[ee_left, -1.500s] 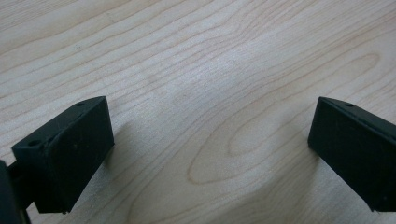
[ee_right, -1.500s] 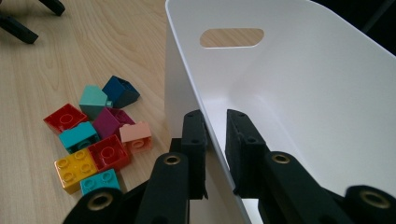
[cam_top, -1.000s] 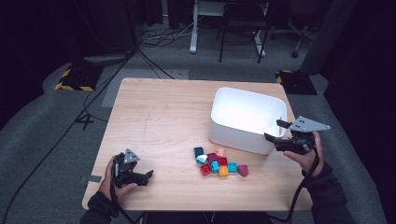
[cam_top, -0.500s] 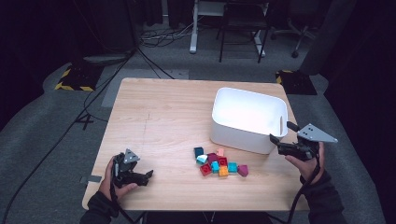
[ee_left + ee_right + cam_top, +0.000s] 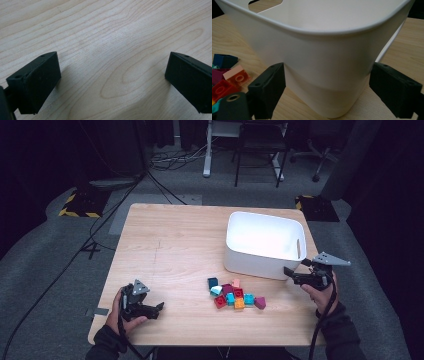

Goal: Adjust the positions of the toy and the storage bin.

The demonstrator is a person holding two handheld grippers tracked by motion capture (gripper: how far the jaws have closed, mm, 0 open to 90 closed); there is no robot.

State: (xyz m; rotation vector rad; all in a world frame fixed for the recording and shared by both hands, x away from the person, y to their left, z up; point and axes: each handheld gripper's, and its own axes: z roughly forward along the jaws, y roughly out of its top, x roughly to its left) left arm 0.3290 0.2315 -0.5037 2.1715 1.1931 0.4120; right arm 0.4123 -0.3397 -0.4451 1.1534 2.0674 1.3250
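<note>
Right gripper (image 5: 292,274) hangs at the near right corner of the white plastic bin (image 5: 252,262), its jaws spread wide and holding nothing; in the right gripper view that rounded corner (image 5: 329,75) bulges between them, close but, as far as I can tell, not touched. Left gripper (image 5: 152,309) sits low over bare wood near the table's front left, jaws likewise parted and empty, with plain tabletop (image 5: 110,50) between them.

The pile of toy bricks (image 5: 235,295) lies on the wooden table (image 5: 170,245) just in front of the bin, to the left of the right gripper and to the right of the left one. The right hand is clearly the nearer, and its jaws already point leftward along the bin's front wall toward the pile, so the likely next reach is a short move left and down. The cluster's long axis runs roughly left to right, parallel to the front table edge.

Room is tight on the bin side, where the wall stands just beyond the bricks. Open wood lies on the left of the pile and between it and the front edge.
</note>
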